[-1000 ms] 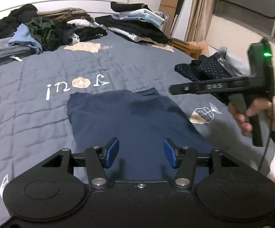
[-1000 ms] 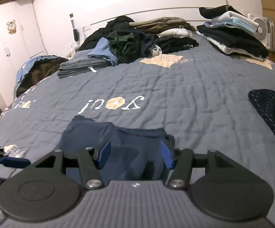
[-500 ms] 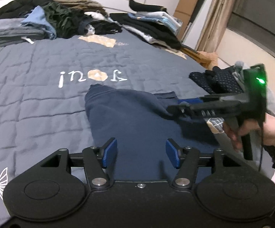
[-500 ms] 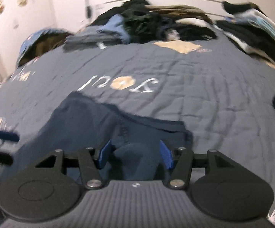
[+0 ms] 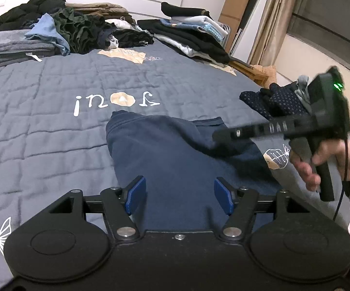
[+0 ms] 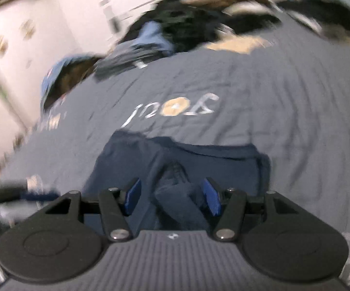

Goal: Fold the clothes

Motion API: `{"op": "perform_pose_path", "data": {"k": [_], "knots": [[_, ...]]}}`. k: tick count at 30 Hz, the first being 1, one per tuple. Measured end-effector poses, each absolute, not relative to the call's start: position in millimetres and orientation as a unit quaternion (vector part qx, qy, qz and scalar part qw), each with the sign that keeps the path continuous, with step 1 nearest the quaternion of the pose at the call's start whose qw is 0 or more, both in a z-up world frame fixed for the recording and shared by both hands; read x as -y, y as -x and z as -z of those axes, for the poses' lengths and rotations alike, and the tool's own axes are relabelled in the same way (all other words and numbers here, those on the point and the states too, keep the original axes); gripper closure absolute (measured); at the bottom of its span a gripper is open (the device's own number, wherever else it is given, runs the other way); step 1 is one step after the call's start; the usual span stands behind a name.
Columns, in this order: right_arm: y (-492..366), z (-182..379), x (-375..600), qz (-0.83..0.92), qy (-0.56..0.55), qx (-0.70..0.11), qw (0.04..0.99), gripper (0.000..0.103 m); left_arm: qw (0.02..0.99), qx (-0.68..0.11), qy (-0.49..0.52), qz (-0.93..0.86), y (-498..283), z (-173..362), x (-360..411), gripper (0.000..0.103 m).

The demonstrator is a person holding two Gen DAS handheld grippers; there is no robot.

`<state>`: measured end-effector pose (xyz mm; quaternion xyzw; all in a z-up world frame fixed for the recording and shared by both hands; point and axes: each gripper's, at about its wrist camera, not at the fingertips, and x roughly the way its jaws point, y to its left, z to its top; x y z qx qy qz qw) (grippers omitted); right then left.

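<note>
A navy blue garment (image 5: 175, 160) lies partly folded on the grey-blue quilt (image 5: 41, 121). My left gripper (image 5: 179, 198) is open and empty, just above the garment's near edge. My right gripper (image 6: 172, 196) is open over the garment (image 6: 179, 155), with a raised fold of cloth between its blue pads (image 6: 211, 196) but not pinched. In the left wrist view the right gripper shows from the side at the garment's right edge, and its tips are blurred. The right wrist view is motion-blurred.
A heap of unfolded dark clothes (image 5: 78, 29) and folded grey items (image 5: 15, 51) sit at the head of the bed. A folded stack (image 5: 194, 31) lies at back right. A dotted navy garment (image 5: 279, 101) lies at the right edge.
Both grippers have moved in closer over the navy garment. The right gripper has swung along its right edge, with a cloth fold now between its open pads.
</note>
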<state>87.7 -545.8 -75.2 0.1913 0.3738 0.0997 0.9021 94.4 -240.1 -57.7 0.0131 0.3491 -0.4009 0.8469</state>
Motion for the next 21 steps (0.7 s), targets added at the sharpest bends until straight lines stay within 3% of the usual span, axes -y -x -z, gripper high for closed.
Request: {"op": "perform_pose_path", "data": {"k": [6, 8, 11, 17, 21], "knots": [[-89.0, 93.3, 566.7, -0.085, -0.261, -0.386, 0.881, 0.052, 0.848, -0.347, -0.015, 0.399, -93.8, 58.2, 239.8, 0.039], [-88.8, 92.1, 559.5, -0.092, -0.243, -0.384, 0.886, 0.074, 0.849, -0.347, -0.014, 0.398, -94.0, 57.8, 240.0, 0.039], [-80.0, 77.0, 544.7, -0.108, -0.171, -0.342, 0.918, 0.086, 0.85, -0.348, -0.014, 0.396, -94.4, 57.4, 240.0, 0.039], [-58.0, 51.7, 520.3, -0.118, -0.001, -0.237, 0.964, 0.087, 0.851, -0.347, -0.02, 0.393, -95.1, 58.5, 240.9, 0.037], [-76.5, 72.8, 531.7, -0.068, -0.03, -0.329, 0.942, 0.083, 0.85, -0.347, -0.026, 0.395, -93.1, 59.0, 241.7, 0.036]]}}
